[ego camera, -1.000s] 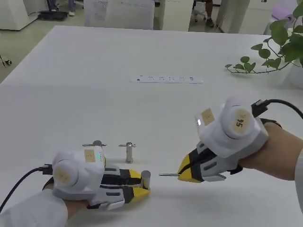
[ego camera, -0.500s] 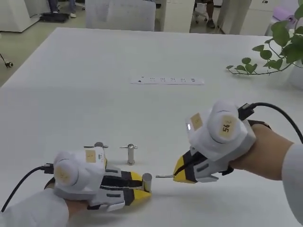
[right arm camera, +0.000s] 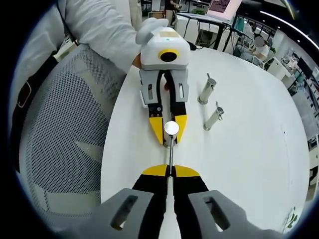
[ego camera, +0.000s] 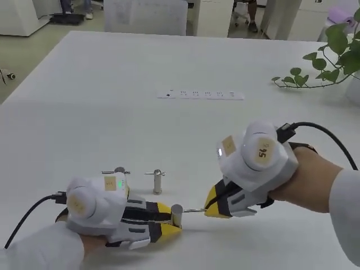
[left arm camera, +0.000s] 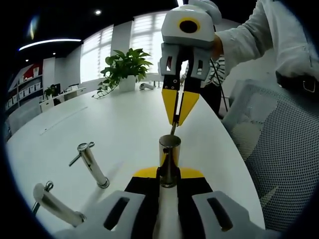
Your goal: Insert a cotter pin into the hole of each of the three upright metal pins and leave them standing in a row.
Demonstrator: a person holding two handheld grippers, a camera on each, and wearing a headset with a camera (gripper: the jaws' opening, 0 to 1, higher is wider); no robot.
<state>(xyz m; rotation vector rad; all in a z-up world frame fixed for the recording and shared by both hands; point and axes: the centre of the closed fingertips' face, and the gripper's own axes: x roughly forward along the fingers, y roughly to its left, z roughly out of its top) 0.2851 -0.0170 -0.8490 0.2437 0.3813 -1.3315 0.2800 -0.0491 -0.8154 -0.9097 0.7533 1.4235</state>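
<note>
Squeezing shut on the near metal pin (ego camera: 176, 214), the left gripper (ego camera: 170, 220) is holding it upright. The right gripper (ego camera: 212, 208) is pinching a cotter pin (ego camera: 194, 210), tip touching that pin. The head view is showing two other pins (ego camera: 158, 181) standing farther left.

The right gripper (right arm camera: 170, 172), black-jawed with yellow tips, is clamping a thin silver cotter pin (right arm camera: 170, 152), which is pointing straight ahead along the jaws. Directly ahead, the white left gripper (right arm camera: 169, 134) is facing it and gripping a silver cylindrical metal pin (right arm camera: 171, 128). The cotter pin's far end is reaching this pin just under its round top. Ahead and to the right, a second silver metal pin (right arm camera: 213, 117) and a third silver metal pin (right arm camera: 207, 88) are standing on the white tabletop (right arm camera: 249, 149), each carrying a thin cross-piece near its top.
</note>
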